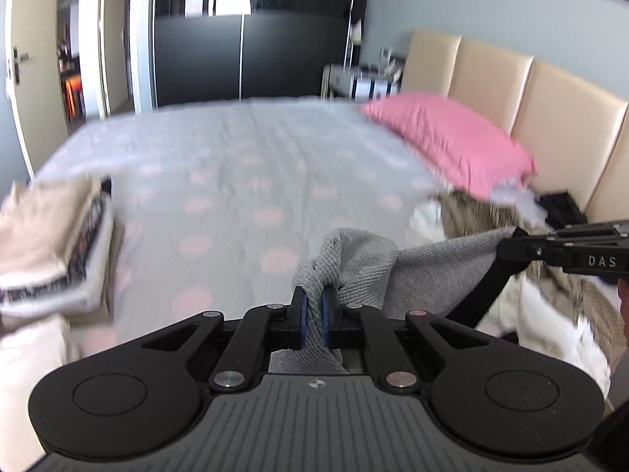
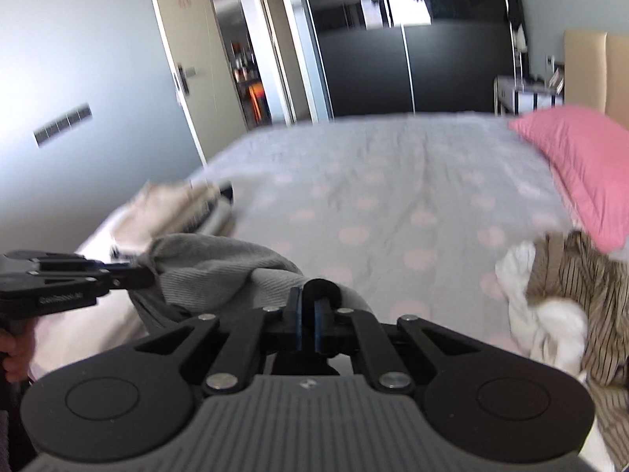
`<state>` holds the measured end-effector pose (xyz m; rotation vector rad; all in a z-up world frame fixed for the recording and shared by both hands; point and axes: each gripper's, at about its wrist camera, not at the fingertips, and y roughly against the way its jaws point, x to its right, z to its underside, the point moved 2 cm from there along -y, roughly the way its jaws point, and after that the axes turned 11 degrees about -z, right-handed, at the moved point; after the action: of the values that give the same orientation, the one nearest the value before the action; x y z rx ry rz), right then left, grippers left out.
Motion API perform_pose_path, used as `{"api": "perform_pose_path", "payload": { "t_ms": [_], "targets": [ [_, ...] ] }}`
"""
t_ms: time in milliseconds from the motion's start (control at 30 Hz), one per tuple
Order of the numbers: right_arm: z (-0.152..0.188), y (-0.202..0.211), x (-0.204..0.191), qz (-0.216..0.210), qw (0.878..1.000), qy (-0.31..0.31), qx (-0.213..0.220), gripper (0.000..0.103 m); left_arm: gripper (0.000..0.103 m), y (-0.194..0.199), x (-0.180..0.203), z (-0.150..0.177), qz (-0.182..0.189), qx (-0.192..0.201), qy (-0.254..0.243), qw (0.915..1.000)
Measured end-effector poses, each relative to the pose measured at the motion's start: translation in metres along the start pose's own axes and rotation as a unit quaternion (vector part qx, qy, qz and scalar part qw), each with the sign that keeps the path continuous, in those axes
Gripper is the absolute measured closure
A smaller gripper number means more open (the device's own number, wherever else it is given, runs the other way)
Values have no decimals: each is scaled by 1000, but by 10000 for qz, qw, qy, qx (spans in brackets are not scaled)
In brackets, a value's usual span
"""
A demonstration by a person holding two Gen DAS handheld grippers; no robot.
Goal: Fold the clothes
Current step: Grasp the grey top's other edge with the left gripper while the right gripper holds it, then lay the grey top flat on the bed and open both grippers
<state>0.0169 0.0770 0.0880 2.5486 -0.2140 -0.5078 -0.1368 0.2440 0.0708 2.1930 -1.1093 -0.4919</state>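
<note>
While both grippers hold up the grey knit garment [image 1: 432, 271], we're only at the start of folding this piece. Our left gripper [image 1: 313, 316] is clamped tight on a bunched edge of the grey fabric, w/ cloth running down between the blue pads [image 1: 300, 318]. Our right gripper [image 2: 308, 324] is closed too, pinching another part of the same garment; a dark trim or cuff [image 2: 322, 289] sits at its tips, can't tell exactly which part. The garment hangs stretched between the two, above the near edge of the bed [image 1: 236, 165], not yet laid flat. Done so far, judging by the scene: a stack of folded clothes [image 1: 51, 251] sits at the left of the bed, beige piece on top. Left to do: this grey item, plus an unfolded heap [image 2: 558, 287] on the right near the pink pillow [image 1: 452, 137], incl. a brown striped garment and something white. So we'd say roughly mid-task, w/ several pieces still to go.
</note>
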Motion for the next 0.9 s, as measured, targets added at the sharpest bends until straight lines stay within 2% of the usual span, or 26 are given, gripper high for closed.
{"api": "perform_pose_path", "payload": {
  "t_ms": [100,267,433,533,767,833,900],
  "targets": [
    [34,-32,19,232,9976,-11,-658,96,97,-27,-1,36,108,-571,-182,9981],
    [83,-60,49,619,9866,-208,-1496,96,97,-49,10,90,459,-1177,-454,9910],
    [136,-66,56,980,9704,-345,-2181,96,97,-55,29,134,667,-1677,-980,9787],
    [165,-71,51,965,9585,-384,-2655,96,97,-58,37,157,751,-1992,-1248,9691],
    [219,-66,31,796,9402,-469,-3278,96,97,-52,48,197,1017,-2480,-1956,9433],
    [228,-64,25,738,9377,-447,-3366,96,97,-50,46,203,1033,-2566,-2035,9392],
    [231,-62,19,683,9392,-452,-3335,96,96,-48,42,202,1017,-2553,-2008,9403]
  ]
}}
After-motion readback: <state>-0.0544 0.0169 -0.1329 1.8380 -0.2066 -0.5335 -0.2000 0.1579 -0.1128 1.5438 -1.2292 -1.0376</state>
